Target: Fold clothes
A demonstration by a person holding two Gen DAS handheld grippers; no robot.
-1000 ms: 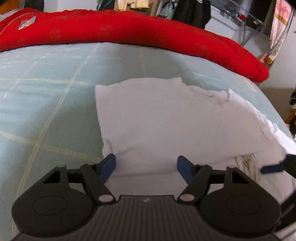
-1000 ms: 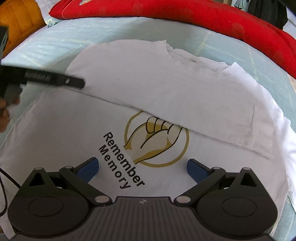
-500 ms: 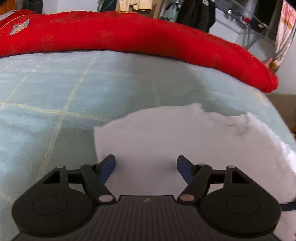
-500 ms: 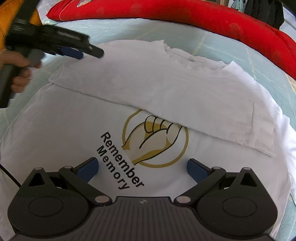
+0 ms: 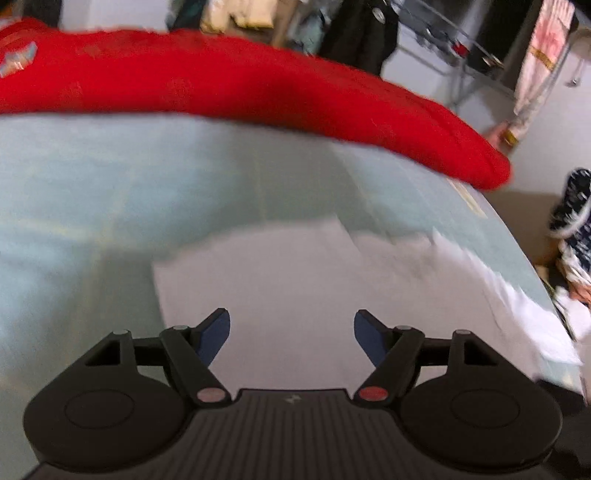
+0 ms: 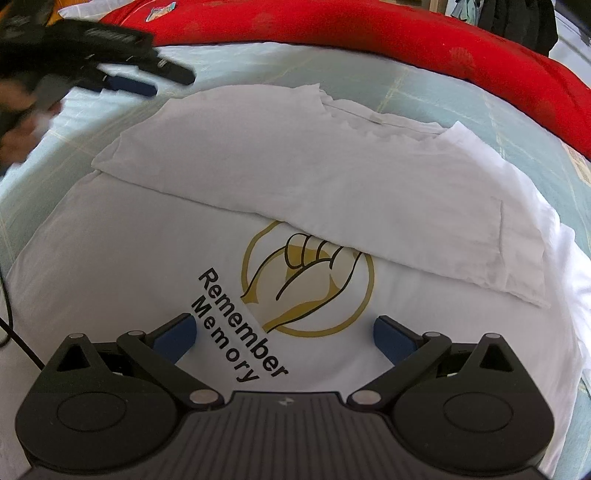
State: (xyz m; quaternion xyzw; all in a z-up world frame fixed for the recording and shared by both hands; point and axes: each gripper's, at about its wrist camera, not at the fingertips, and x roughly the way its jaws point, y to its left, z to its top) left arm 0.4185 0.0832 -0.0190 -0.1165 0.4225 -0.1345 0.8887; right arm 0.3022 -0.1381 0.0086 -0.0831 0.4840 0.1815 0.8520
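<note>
In the left wrist view, the left gripper (image 5: pixel 291 338) has its two blue-padded jaws wide apart, and nothing is between them. It hangs over the folded edge of a white T-shirt (image 5: pixel 314 280), which lies flat on a pale green bed sheet (image 5: pixel 92 206) with thin yellow lines. This view is blurred, so the fine details of the cloth cannot be read. Behind the sheet, a thick red blanket (image 5: pixel 240 92) runs along the far side of the bed. Dark clothes (image 5: pixel 365 33) hang in the background.

In the right wrist view, the right gripper (image 6: pixel 286 338) also has its jaws wide apart and holds nothing. It is above the lower part of the T-shirt, near the printed words "Remember Memory" (image 6: pixel 240 328) and a gold circle with a fist drawing (image 6: pixel 308 280). The far part of the shirt is folded over toward the print and covers the top of the circle. The left gripper appears at the upper left, above the sheet just beside the corner of the fold, with a hand (image 6: pixel 18 110) holding it; it is blurred here.
</note>
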